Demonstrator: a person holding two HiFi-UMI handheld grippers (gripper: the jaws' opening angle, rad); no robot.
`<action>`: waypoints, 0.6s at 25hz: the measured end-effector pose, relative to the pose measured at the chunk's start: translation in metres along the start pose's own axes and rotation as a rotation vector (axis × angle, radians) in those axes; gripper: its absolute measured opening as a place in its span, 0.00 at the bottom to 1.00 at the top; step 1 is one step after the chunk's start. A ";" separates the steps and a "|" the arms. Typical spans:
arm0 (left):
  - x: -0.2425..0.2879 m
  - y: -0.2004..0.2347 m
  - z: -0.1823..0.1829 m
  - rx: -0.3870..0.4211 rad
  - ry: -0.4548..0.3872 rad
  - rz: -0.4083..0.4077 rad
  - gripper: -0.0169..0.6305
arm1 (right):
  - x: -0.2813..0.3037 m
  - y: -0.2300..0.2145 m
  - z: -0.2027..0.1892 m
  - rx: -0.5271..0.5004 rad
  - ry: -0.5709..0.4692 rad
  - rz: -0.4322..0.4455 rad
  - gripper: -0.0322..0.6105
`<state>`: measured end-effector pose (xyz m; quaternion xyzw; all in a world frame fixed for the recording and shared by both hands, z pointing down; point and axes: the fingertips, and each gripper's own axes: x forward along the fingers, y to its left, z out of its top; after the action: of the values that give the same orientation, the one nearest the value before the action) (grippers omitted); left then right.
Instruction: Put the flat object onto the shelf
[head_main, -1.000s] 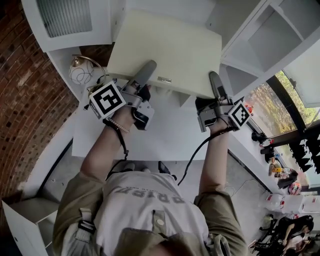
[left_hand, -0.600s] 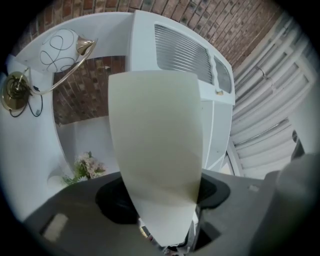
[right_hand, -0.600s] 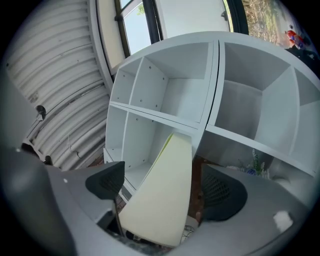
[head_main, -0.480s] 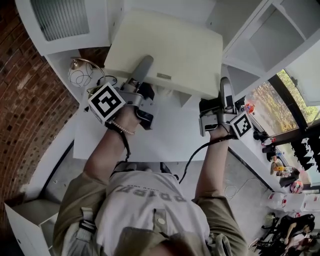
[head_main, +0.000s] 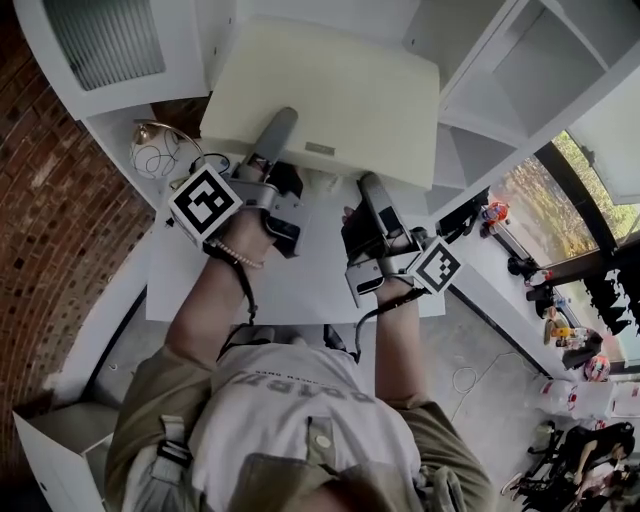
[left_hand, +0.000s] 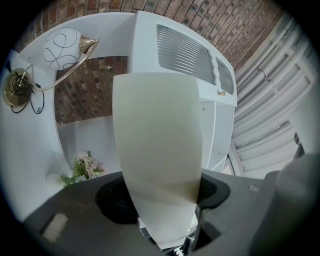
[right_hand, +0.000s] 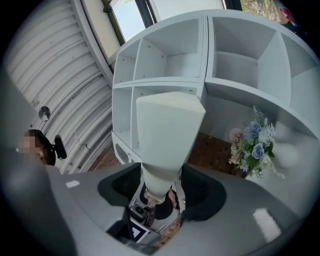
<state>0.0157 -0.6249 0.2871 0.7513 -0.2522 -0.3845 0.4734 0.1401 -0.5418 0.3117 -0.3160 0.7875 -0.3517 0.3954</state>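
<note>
Two grips on flat board (head_main: 330, 95): by left claw (head_main: 281, 122), and by right claw (head_main: 367, 186), just closed on near edge. Hides part of shelf (head_main: 505, 75). White bench (head_main: 320, 275) below, brick wall (head_main: 50, 200) at left.

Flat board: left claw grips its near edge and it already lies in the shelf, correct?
No: the flat board is in the air, short of the shelf, as the right gripper view shows. The left claw does grip its near edge.
</note>
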 end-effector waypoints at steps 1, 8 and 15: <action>0.001 0.000 0.000 0.003 0.005 0.000 0.51 | 0.002 -0.001 0.000 0.007 -0.004 -0.003 0.44; 0.006 -0.010 -0.011 0.143 0.148 -0.117 0.58 | 0.005 -0.005 0.012 0.039 -0.100 -0.014 0.44; -0.013 -0.011 -0.025 0.364 0.315 -0.220 0.61 | 0.012 -0.005 0.026 0.044 -0.176 -0.020 0.43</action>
<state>0.0285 -0.5979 0.2876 0.8976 -0.1575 -0.2602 0.3191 0.1575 -0.5622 0.2993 -0.3445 0.7385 -0.3437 0.4667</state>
